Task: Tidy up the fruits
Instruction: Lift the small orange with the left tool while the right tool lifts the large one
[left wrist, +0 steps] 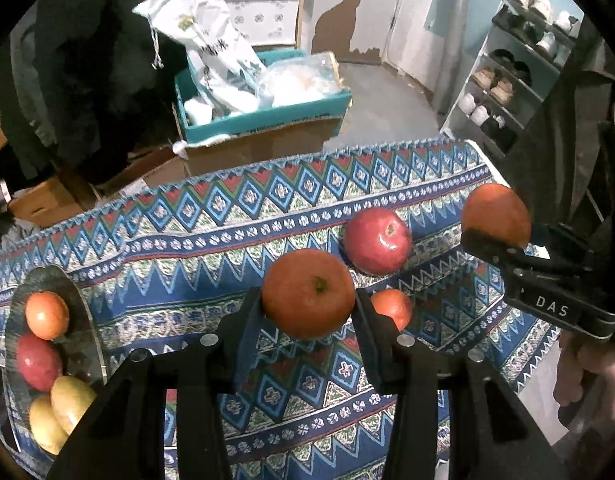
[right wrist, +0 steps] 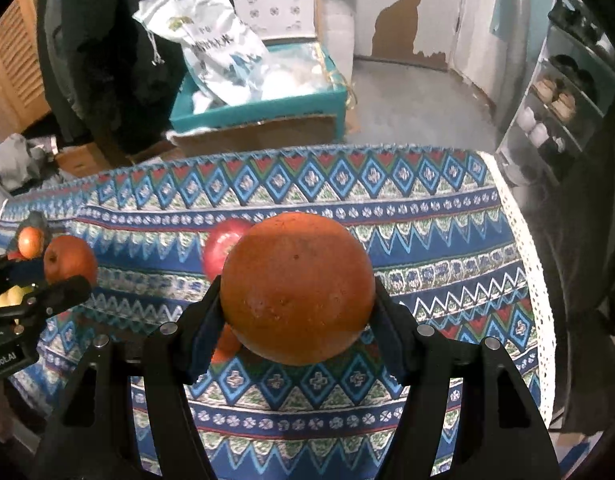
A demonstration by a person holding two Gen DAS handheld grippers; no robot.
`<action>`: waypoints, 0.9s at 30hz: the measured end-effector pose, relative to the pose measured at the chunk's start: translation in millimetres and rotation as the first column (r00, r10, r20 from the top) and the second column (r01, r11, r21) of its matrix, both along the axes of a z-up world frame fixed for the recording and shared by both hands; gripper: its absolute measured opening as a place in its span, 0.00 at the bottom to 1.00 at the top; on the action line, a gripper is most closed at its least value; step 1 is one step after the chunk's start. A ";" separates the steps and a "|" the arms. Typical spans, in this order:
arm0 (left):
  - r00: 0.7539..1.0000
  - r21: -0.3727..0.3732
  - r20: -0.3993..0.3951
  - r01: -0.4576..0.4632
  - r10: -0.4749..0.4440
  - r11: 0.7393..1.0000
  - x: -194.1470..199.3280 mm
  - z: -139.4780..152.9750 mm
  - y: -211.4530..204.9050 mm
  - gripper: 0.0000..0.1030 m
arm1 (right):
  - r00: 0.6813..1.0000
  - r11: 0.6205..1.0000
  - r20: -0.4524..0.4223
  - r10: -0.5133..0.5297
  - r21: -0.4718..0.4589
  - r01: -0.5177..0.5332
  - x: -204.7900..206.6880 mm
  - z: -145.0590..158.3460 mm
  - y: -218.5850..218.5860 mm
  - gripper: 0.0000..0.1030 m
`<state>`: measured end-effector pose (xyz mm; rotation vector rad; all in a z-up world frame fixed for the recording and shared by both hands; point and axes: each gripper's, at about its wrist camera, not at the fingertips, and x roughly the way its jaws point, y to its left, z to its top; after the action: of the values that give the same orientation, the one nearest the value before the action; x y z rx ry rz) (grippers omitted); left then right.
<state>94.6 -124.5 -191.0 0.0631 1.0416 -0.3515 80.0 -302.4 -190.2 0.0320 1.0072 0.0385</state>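
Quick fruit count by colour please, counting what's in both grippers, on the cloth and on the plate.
Orange: 4
Red: 2
Yellow: 2
Total: 8

- White capitals reading "DAS" stand on the black body of the right gripper [left wrist: 495, 240], seen from the left wrist camera.
- A partly cut-off white label ending "obot.AI" sits on the black body of the left gripper [right wrist: 67, 280], at the right wrist view's left edge.
- Dark print on the white sack [right wrist: 211, 40] is too blurred to read.
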 end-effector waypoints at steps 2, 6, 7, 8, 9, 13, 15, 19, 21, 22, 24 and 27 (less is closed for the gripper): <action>1.000 -0.001 0.019 -0.003 0.003 1.000 -2.9 8.7 4.8 0.44 | 1.000 1.000 0.013 0.004 0.004 -0.004 -2.2 6.6 3.1 0.65; 0.999 -0.010 0.049 -0.016 0.016 1.000 -7.6 25.3 13.6 0.44 | 0.999 1.000 0.047 0.016 0.009 -0.016 -9.2 23.0 9.6 0.65; 0.998 -0.011 0.054 -0.017 0.018 1.000 -9.0 28.1 14.8 0.44 | 0.998 1.000 0.054 0.018 0.012 -0.018 -10.6 26.4 11.2 0.65; 0.998 -0.014 0.061 -0.020 0.021 1.000 -11.3 32.6 17.0 0.44 | 0.998 1.000 0.065 0.023 0.014 -0.024 -13.1 32.0 13.6 0.65; 0.998 -0.017 0.066 -0.021 0.022 1.000 -12.6 35.6 18.2 0.44 | 0.997 1.000 0.075 0.027 0.014 -0.028 -15.6 36.1 15.8 0.65; 0.996 -0.019 0.087 -0.019 0.021 1.000 -19.8 47.1 22.3 0.44 | 0.994 0.999 0.106 0.041 0.020 -0.043 -23.2 51.0 22.5 0.65; 0.995 -0.025 0.092 -0.022 0.024 0.999 -24.5 51.1 25.0 0.44 | 0.991 0.998 0.123 0.049 0.021 -0.052 -26.9 59.0 26.5 0.65; 0.994 -0.042 0.100 -0.031 0.035 0.999 -30.8 59.4 34.8 0.44 | 0.986 0.997 0.153 0.067 0.025 -0.072 -31.6 70.7 34.0 0.65; 0.993 -0.040 0.112 -0.037 0.041 0.998 -35.0 63.8 39.5 0.44 | 0.983 0.996 0.167 0.075 0.032 -0.082 -34.3 77.0 38.0 0.65; 0.992 -0.039 0.117 -0.039 0.043 0.998 -36.7 65.5 41.3 0.44 | 0.982 0.996 0.174 0.079 0.035 -0.087 -35.5 79.4 39.6 0.65; 0.991 -0.040 0.121 -0.045 0.050 0.998 -39.9 68.3 45.6 0.44 | 0.978 0.994 0.189 0.091 0.041 -0.100 -38.3 85.3 43.6 0.65; 0.990 -0.040 0.126 -0.058 0.062 0.998 -43.8 71.5 53.5 0.44 | 0.973 0.992 0.205 0.104 0.042 -0.115 -40.8 92.1 49.4 0.65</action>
<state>50.8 -71.0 -119.5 0.0215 0.9090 -0.3075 39.1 -252.9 -98.2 0.0214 0.8034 0.1667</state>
